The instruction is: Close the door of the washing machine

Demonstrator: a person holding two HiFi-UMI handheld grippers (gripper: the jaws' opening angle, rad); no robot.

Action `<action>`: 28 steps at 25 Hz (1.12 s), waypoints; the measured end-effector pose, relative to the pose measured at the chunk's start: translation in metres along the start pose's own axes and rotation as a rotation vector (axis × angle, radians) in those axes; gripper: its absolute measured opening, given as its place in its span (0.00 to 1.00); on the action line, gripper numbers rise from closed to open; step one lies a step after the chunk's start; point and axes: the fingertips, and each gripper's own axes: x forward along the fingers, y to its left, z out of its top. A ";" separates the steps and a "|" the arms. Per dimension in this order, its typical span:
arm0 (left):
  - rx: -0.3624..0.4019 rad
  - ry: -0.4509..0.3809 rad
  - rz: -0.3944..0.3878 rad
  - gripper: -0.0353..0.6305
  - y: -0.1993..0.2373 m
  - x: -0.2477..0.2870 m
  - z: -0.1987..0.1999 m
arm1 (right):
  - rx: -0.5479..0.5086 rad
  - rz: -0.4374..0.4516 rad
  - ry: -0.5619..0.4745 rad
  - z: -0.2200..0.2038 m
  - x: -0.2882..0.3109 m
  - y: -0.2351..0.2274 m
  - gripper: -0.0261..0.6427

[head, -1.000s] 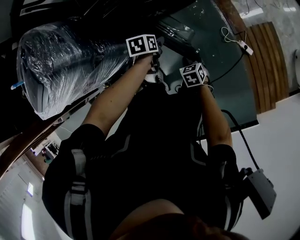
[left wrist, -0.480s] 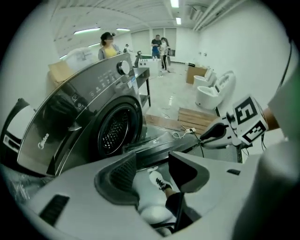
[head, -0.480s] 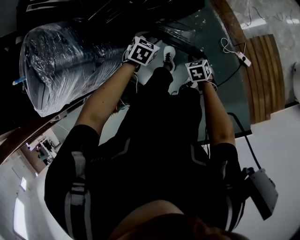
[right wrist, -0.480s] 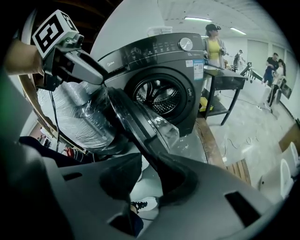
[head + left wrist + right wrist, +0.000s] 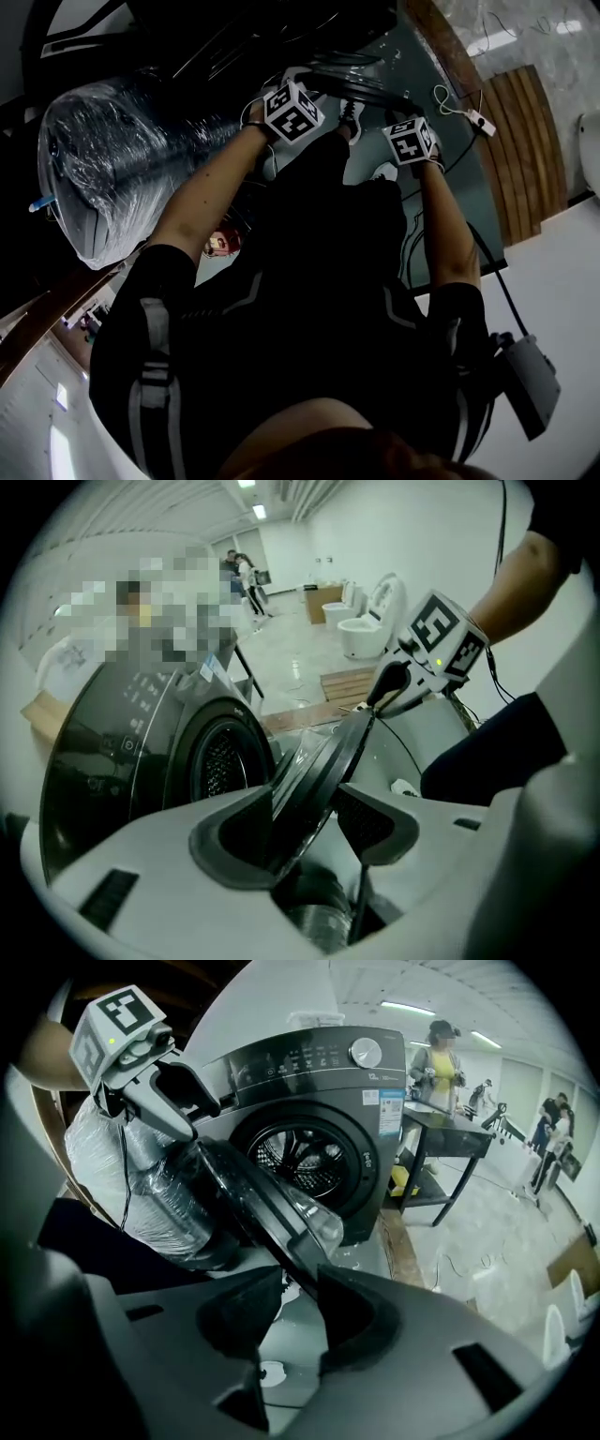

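Observation:
The dark front-loading washing machine (image 5: 309, 1072) stands with its drum opening (image 5: 300, 1162) uncovered. Its round door (image 5: 253, 1204) hangs partly open, edge toward me. My left gripper (image 5: 309, 803) is shut on the door's rim (image 5: 323, 771), which runs between both pads. In the right gripper view the left gripper (image 5: 192, 1115) sits on the rim's upper part. My right gripper (image 5: 298, 1283) straddles the rim lower down; its jaws have just been opening, and a gap shows beside the left pad. In the head view only the left marker cube (image 5: 295, 111) and right marker cube (image 5: 411, 141) show.
A large roll wrapped in clear plastic (image 5: 122, 159) lies left of the machine. A black table (image 5: 450, 1147) with a person beside it stands to its right. Wooden boards (image 5: 525, 141), a white cable (image 5: 459, 103) and white toilets (image 5: 361, 621) are on the floor beyond.
Both hands have moved up the head view, toward the machine. The left gripper's marker cube has rolled and shows different faces. The right hand has shifted slightly right.

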 end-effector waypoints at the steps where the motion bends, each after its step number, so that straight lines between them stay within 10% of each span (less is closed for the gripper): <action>1: 0.036 0.011 -0.015 0.38 0.001 0.003 0.002 | 0.002 0.001 0.004 0.002 0.001 -0.005 0.22; 6: 0.152 0.074 -0.176 0.38 -0.009 0.012 -0.001 | -0.011 -0.012 0.016 0.019 0.008 -0.023 0.23; 10: 0.261 0.124 -0.154 0.38 0.001 0.024 -0.005 | -0.022 -0.028 0.032 0.031 0.012 -0.036 0.23; 28: 0.143 0.073 -0.125 0.26 0.046 0.042 0.009 | 0.192 -0.140 -0.021 0.079 0.031 -0.079 0.22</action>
